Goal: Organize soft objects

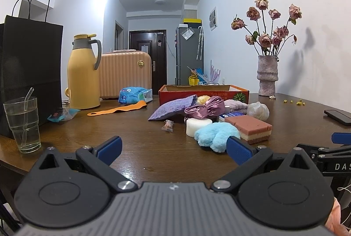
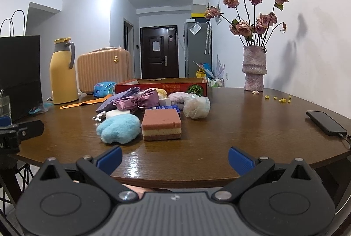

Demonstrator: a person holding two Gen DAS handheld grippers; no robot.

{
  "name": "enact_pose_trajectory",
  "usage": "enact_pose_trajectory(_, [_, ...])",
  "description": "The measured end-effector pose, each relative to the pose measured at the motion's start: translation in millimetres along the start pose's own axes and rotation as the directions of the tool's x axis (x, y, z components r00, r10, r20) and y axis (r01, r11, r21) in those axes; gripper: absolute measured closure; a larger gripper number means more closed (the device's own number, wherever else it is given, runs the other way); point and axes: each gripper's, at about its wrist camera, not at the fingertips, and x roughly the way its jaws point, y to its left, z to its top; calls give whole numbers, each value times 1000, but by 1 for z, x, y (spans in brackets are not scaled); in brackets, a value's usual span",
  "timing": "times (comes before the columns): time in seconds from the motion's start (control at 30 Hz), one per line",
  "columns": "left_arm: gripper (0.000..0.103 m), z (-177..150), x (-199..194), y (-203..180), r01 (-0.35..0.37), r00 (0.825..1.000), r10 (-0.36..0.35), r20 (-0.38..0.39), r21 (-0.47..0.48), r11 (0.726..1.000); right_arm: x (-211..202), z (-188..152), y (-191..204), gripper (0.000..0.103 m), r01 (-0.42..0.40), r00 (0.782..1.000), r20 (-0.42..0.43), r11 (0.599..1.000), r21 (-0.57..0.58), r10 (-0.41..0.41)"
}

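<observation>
Left tongs (image 1: 174,149) and right tongs (image 2: 175,158) gape wide, empty, above the dark wooden desk (image 2: 230,139). The near edge lies bare. Fluffy blue plush (image 2: 119,128) and layered pink sponge block (image 2: 161,125) sit mid-desk before the red cardboard box (image 2: 161,86).

A home: wooden dining table (image 1: 136,137), fridge (image 1: 188,56), entrance door (image 1: 147,53).

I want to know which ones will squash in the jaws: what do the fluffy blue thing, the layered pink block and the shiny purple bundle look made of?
Fluffy blue thing: plush, probably synthetic fleece; the surface is fuzzy and matte.
Layered pink block: looks like sponge foam, with a fine-pored matte face and stacked pink, cream and brown layers.
Shiny purple bundle: satin-like fabric, glossy, gathered into folds.
</observation>
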Motion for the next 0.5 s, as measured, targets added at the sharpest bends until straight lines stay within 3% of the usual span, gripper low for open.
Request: enact_pose_trajectory(0.5, [0, -2, 1, 1, 5, 1000, -5, -3, 6, 1000, 0, -2, -2, 0, -1, 1000, -6, 1000, 13, 1])
